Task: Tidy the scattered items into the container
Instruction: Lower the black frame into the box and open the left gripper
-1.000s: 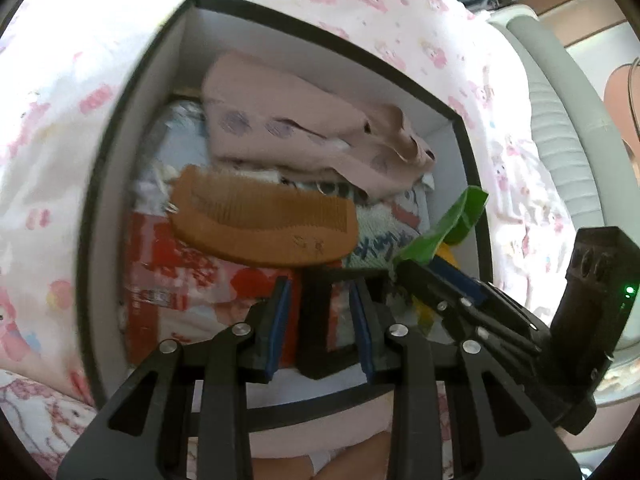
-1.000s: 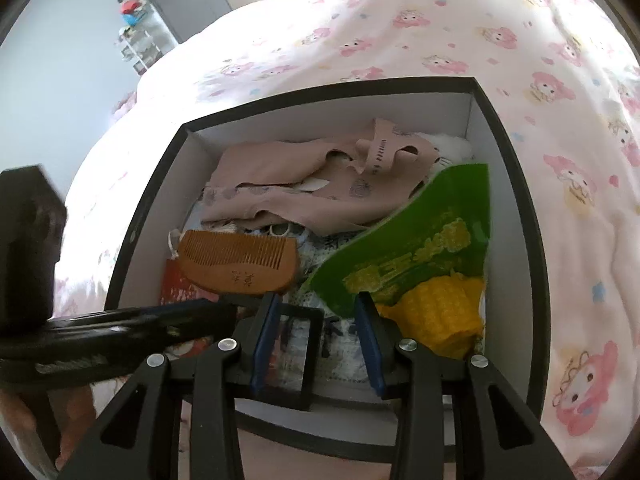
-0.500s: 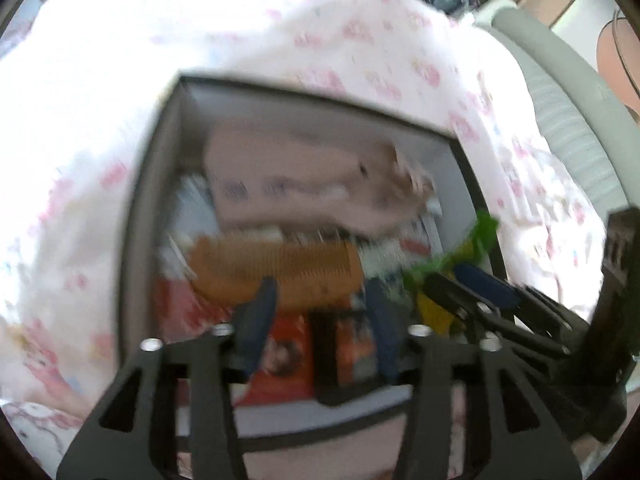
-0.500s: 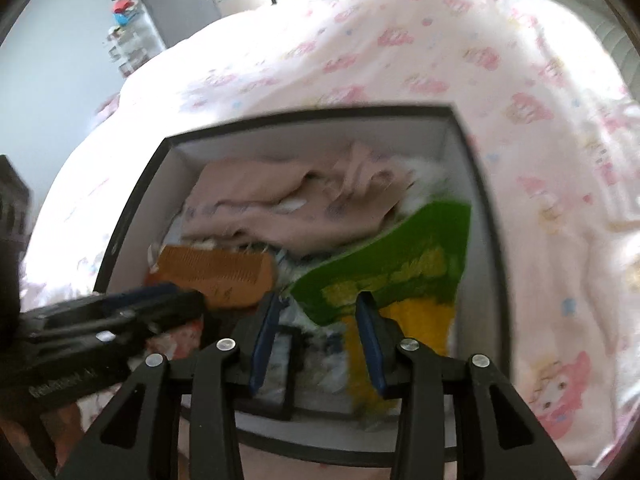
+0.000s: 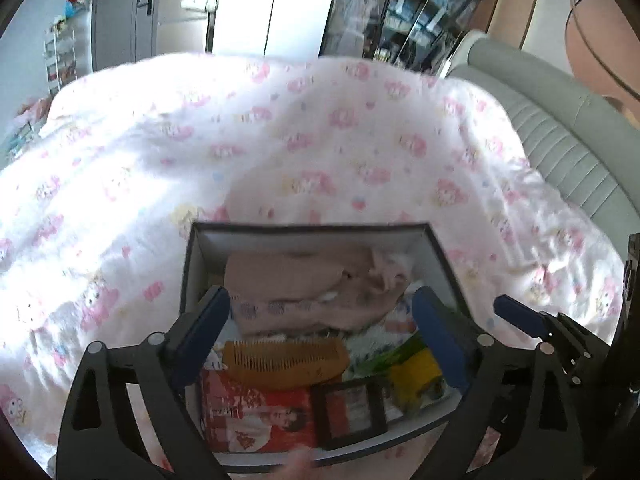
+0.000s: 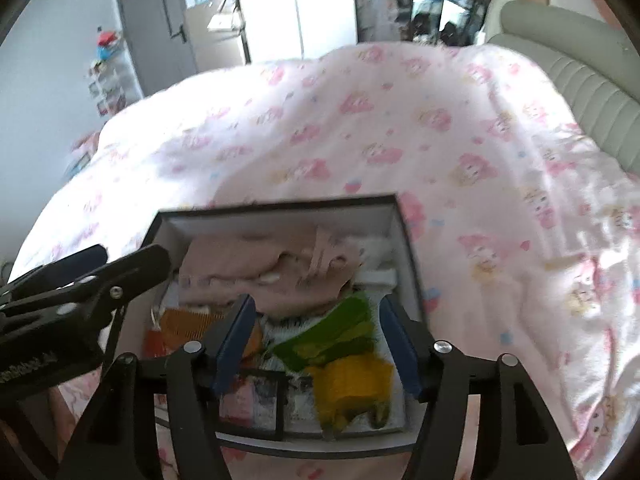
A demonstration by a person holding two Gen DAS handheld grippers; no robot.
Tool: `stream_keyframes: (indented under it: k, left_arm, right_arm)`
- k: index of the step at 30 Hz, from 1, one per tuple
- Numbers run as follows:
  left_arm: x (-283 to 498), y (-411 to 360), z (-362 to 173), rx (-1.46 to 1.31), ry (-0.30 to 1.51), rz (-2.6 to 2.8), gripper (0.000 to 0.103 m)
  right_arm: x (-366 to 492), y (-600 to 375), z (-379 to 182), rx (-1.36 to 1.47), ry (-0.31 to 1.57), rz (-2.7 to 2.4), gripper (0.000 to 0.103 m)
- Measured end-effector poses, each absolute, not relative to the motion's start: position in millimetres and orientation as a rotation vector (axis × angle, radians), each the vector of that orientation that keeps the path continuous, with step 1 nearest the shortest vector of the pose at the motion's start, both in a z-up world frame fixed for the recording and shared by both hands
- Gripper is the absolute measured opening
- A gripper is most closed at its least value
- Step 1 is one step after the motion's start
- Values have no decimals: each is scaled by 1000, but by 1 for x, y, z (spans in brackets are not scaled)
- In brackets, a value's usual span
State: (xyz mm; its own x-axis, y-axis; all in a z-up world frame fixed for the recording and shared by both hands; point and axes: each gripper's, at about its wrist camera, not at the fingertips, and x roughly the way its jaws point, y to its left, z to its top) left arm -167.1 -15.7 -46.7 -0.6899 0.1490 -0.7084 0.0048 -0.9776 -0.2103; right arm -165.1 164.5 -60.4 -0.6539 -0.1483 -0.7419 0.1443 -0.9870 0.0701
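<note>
Left wrist view: left gripper (image 5: 320, 332) hung above the box (image 5: 442, 258) w/ jaws just spread wide, nothing btwn them. Box sat on the pink-print duvet (image 5: 280, 152), black rim, white inside. In it: pink cloth (image 5: 304, 284) at the far end, comb (image 5: 286, 358) nearer, red packet (image 5: 256, 416) and small black frame (image 5: 350, 410) at the near wall, green-yellow bag (image 5: 416, 372) to the right. Right wrist view: right gripper (image 6: 316, 340) also over the box, jaws just opened wide, empty; bag and frame lay below, not touched.
</note>
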Motion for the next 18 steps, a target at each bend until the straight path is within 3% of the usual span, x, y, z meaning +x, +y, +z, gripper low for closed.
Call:
stream_keyframes:
  k: [5, 13, 18]
  left_arm:
    - [-147, -9, -19, -1150, -159, 2917, 100]
    - [-89, -12, 21, -1052, -222, 2933, 102]
    - [-51, -7, 38, -1014, -159, 2980, 102]
  right_arm:
    - [-143, 172, -29, 1169, -37, -2789, 67]
    - [-84, 174, 18, 1043, 9, -2918, 82]
    - [-51, 179, 34, 998, 11, -2992, 85]
